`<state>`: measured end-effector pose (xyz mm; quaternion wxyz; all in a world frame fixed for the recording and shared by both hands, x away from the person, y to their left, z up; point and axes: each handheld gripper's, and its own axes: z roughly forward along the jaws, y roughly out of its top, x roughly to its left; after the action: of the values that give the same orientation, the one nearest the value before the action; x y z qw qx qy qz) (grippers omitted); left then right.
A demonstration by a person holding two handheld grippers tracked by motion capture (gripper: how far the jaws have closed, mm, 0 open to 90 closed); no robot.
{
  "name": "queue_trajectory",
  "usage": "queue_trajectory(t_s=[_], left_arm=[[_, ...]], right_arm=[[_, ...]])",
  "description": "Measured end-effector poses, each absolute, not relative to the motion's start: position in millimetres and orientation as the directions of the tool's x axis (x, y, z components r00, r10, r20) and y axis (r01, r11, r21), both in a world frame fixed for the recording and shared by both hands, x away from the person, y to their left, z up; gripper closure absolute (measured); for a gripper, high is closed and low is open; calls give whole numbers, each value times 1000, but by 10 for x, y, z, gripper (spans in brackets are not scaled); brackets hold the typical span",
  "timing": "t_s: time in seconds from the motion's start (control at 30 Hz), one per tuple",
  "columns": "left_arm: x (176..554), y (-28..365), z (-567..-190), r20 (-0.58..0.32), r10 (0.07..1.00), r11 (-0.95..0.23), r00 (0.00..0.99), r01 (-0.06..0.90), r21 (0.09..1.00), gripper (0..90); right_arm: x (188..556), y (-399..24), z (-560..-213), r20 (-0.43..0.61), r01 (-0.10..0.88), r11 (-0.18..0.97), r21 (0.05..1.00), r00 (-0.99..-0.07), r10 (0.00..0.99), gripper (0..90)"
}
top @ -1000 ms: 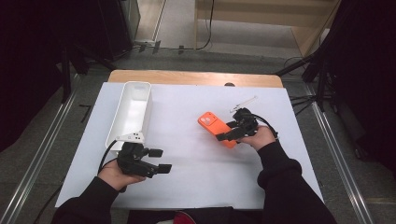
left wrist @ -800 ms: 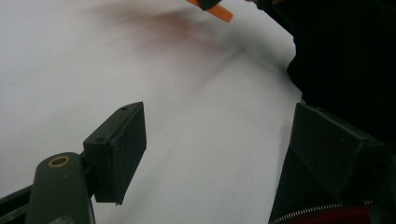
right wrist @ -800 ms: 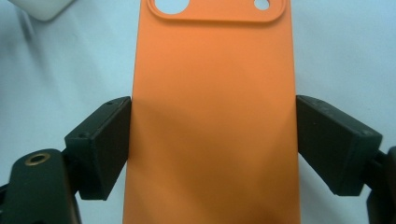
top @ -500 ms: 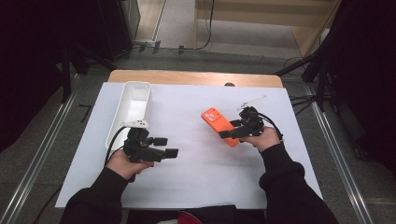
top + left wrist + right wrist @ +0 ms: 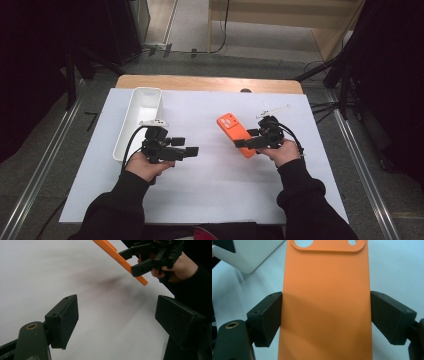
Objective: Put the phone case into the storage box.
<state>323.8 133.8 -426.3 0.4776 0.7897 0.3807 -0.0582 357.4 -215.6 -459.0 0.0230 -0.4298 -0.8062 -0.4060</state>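
The right gripper (image 5: 248, 139) clamped the orange phone case (image 5: 234, 132) by its long edges, holding it lifted and tilted right of the table's middle, camera cutouts at the far end. The left gripper (image 5: 189, 151) hung with jaws wide and nothing between them, pointing right, just beside the white tray's (image 5: 134, 118) near end.

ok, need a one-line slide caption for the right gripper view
Right gripper clamps an orange phone case across its width, above the white table.
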Motion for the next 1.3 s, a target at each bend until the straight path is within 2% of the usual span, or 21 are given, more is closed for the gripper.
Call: queue_trajectory(t_s=[0.17,0.3,0.6,0.9,1.23,1.3], left_arm=[[3297,1253,-4262,-437,551,-260,711,644,719,190],[3361,1219,-4244,-446,555,-245,702,650,719,227],[3515,1152,-4208,-477,589,-186,652,684,705,227],[3610,1045,-4272,-468,626,-184,624,701,689,226],[3716,1006,-4282,-505,628,-147,592,727,670,226],[3726,993,-4276,-506,626,-150,594,728,669,254]], right_arm=[[3516,-2120,-4576,379,714,298,634,-622,685,145],[3487,-2105,-4587,397,728,278,626,-605,690,145],[3457,-2064,-4597,414,750,219,625,-555,721,145],[3413,-1968,-4607,401,743,203,638,-546,736,144],[3382,-1914,-4664,396,741,194,643,-538,744,145],[3374,-1909,-4676,397,741,186,645,-533,747,144]])
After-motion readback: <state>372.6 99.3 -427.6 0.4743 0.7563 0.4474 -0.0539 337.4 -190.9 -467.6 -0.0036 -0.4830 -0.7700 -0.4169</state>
